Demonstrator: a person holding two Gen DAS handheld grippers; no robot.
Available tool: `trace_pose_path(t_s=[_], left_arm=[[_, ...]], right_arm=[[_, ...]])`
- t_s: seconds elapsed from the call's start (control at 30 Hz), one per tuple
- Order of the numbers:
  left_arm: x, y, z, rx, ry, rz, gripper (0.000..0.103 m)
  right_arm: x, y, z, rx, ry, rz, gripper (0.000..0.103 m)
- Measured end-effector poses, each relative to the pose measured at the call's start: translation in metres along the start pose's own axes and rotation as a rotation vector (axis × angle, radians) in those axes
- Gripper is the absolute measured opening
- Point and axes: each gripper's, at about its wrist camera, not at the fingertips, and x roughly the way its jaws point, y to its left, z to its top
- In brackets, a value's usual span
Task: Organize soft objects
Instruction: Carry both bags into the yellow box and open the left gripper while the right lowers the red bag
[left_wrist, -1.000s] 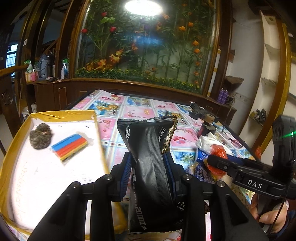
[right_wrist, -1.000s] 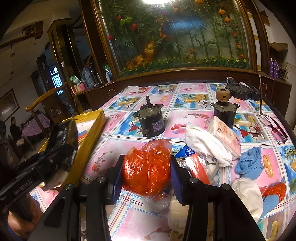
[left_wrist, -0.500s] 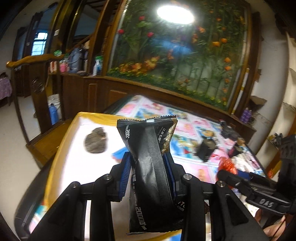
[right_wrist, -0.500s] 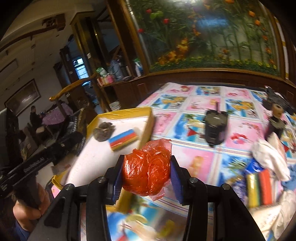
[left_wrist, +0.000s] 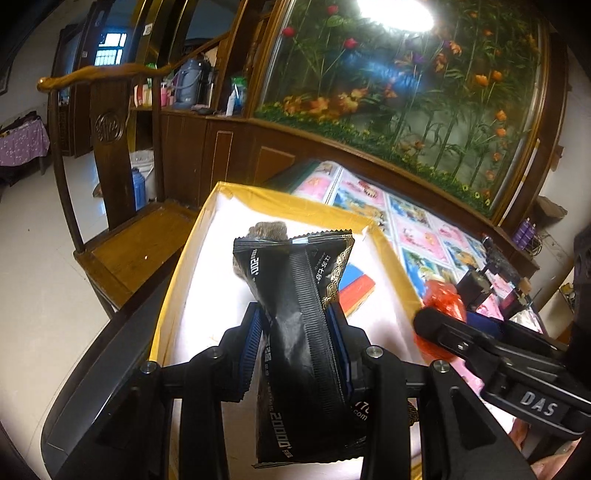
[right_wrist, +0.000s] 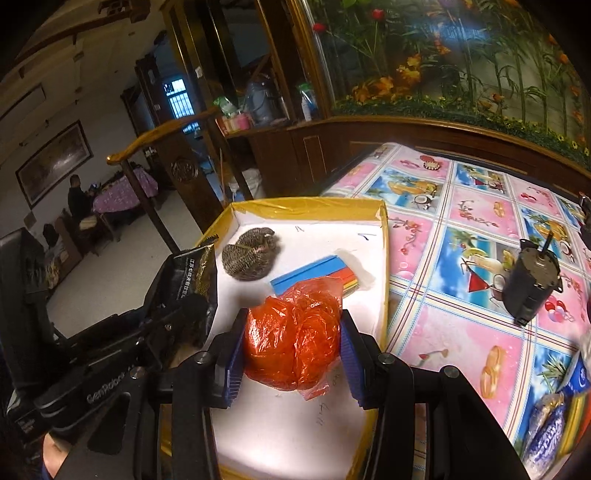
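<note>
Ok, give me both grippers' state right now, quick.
Left gripper: closed on the black snack packet.
Right gripper: closed on the crumpled orange plastic bag.

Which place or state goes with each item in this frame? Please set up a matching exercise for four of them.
Things:
1. black crinkled snack packet
2. crumpled orange plastic bag
3. grey-brown woven mesh bundle
4. dark cylindrical motor with a shaft

Places or states:
A. standing on the patterned tablecloth, outside the box
B. clamped in the right gripper
C. lying on the white floor of the yellow-rimmed box
D. clamped in the left gripper

Pairs: 1-D, 2-B, 3-C, 4-A
</note>
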Motion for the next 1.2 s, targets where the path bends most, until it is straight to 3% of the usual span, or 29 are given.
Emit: trace_pose_path(t_s=[0.37, 0.73, 0.93, 1.07, 1.2], left_arm=[[0.018, 0.006, -0.002, 0.011, 0.077, 0.037, 0.034], [0.021, 0.007, 0.0, 0.014, 0.1, 0.053, 0.035], [0.019, 0.006, 0.0, 0.005, 0.091, 0.056, 0.049], [0.017, 0.006, 0.001, -0.006, 0.083, 0.052, 0.067], [0.01, 0.005, 0.003, -0.005, 0.056, 0.055, 0.069]], right_arm=[[0.036, -0.017, -0.011, 0.01, 0.119, -0.051, 0.05], [0.038, -0.017, -0.016, 0.002, 0.119, -0.05, 0.051], [0.038, -0.015, -0.016, -0.015, 0.12, -0.043, 0.054], [0.036, -0.015, -0.015, -0.011, 0.12, -0.037, 0.057], [0.028, -0.016, -0.013, -0.003, 0.091, -0.033, 0.061]])
